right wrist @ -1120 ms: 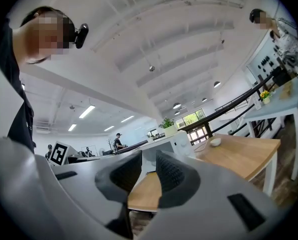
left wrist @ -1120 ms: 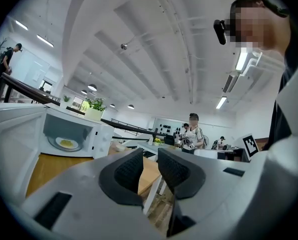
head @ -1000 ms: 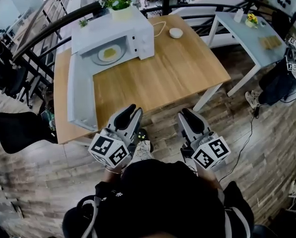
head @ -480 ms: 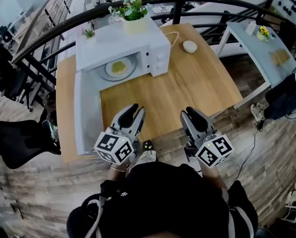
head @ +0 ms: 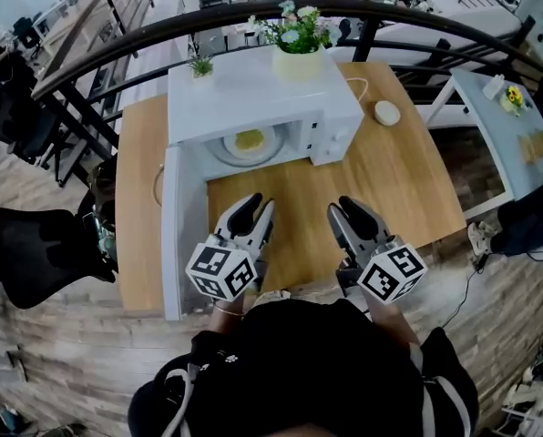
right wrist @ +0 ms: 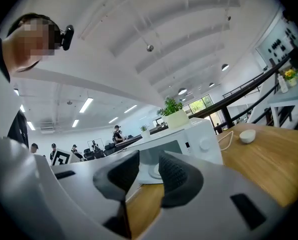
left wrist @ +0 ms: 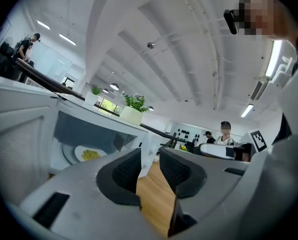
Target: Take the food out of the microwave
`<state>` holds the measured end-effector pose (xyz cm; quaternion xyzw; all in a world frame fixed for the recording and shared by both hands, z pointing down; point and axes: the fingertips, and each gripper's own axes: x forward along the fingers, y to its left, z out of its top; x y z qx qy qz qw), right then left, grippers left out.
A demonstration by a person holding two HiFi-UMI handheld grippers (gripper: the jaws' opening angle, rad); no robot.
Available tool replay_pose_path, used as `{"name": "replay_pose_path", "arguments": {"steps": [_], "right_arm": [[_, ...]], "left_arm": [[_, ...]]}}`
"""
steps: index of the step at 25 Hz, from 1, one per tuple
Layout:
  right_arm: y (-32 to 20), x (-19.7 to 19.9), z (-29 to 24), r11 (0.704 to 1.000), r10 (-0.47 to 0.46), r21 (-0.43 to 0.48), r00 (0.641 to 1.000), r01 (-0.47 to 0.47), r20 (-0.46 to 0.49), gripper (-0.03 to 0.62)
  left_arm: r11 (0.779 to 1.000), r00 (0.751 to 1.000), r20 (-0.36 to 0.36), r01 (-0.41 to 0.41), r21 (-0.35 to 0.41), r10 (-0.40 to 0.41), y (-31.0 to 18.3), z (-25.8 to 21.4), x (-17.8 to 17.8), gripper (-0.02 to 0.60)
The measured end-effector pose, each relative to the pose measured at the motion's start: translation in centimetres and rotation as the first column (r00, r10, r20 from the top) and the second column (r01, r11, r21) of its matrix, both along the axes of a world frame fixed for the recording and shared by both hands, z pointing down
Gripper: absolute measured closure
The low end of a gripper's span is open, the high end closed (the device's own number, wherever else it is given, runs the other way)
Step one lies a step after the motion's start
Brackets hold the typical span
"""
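Food (head: 249,139): yellow heap on pale plate (head: 220,150) inside open microwave (head: 253,89).

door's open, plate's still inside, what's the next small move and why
Probably ease the left gripper forward to the near rim of the plate inside the microwave. The door hangs open, the food sits on the plate, and the gripper is short of the opening, its jaws just opening with nothing between them.

Wood-plank floor (head: 53,371), wooden table (head: 408,189), curved black railing (head: 162,33), pale side table (head: 490,107) right, ceiling strip lights (right wrist: 86,104), possibly black chair (head: 25,253) left
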<state>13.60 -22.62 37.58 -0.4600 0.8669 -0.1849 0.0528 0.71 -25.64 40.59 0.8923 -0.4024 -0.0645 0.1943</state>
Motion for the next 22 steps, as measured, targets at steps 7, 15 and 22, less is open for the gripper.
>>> {"name": "replay_pose_path", "arguments": {"steps": [7,15,22], "right_arm": [[-4.3,-2.7,1.2,0.998,-0.041,-0.051,0.999,0.04,-0.026,0.479],[-6.4,-3.6,2.7,0.993,-0.052,-0.109,0.998,0.046,-0.044,0.468],[-8.9,-2.7,4.8,0.983,-0.067,-0.17,0.998,0.064,-0.012,0.451]], "left_arm": [[1.0,1.0,0.007,0.009,-0.03,-0.009,-2.3,1.5,-1.2,0.486],[0.994,0.998,0.009,0.063,-0.089,-0.063,-3.6,4.2,-2.5,0.486],[0.979,0.989,0.01,0.147,-0.144,-0.147,-6.0,5.7,-2.8,0.478]]}}
